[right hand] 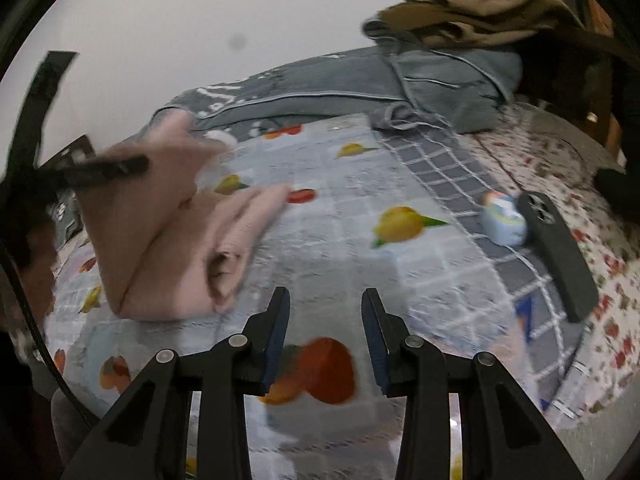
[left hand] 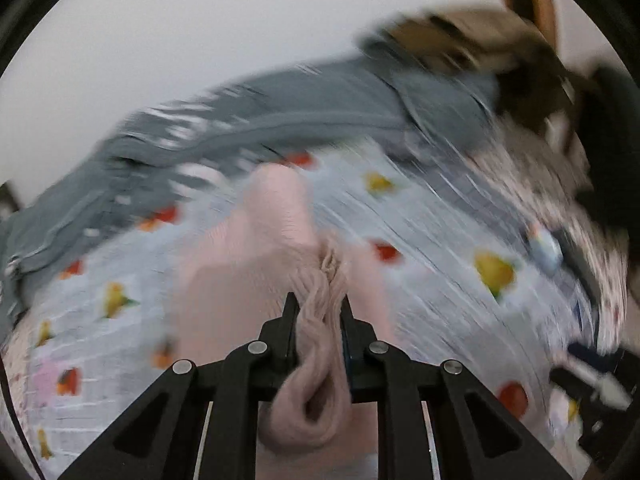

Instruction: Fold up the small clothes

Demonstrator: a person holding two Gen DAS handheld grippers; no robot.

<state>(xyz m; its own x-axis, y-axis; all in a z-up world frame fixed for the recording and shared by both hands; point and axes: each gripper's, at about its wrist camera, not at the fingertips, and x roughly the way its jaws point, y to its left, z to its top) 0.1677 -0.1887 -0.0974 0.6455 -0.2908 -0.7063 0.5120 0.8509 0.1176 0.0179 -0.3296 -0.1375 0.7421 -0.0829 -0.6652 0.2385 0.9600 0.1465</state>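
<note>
Left gripper (left hand: 318, 308) pinches bunched edge of pink garment (left hand: 276, 220), lifting it off fruit-print sheet (left hand: 432, 240) to fold over (judging). Right gripper (right hand: 326, 300) part-open, empty, near side; garment lies far left.

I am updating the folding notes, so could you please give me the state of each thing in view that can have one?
Left hand-held gripper: shut on the pink garment.
Right hand-held gripper: open, nothing between its fingers.
Pink garment: partly folded, one end lifted off the fruit-print sheet.
Grey garment: crumpled, unfolded.
Brown garment: heaped on the grey one.
Phone: lying flat, camera side up.
</note>
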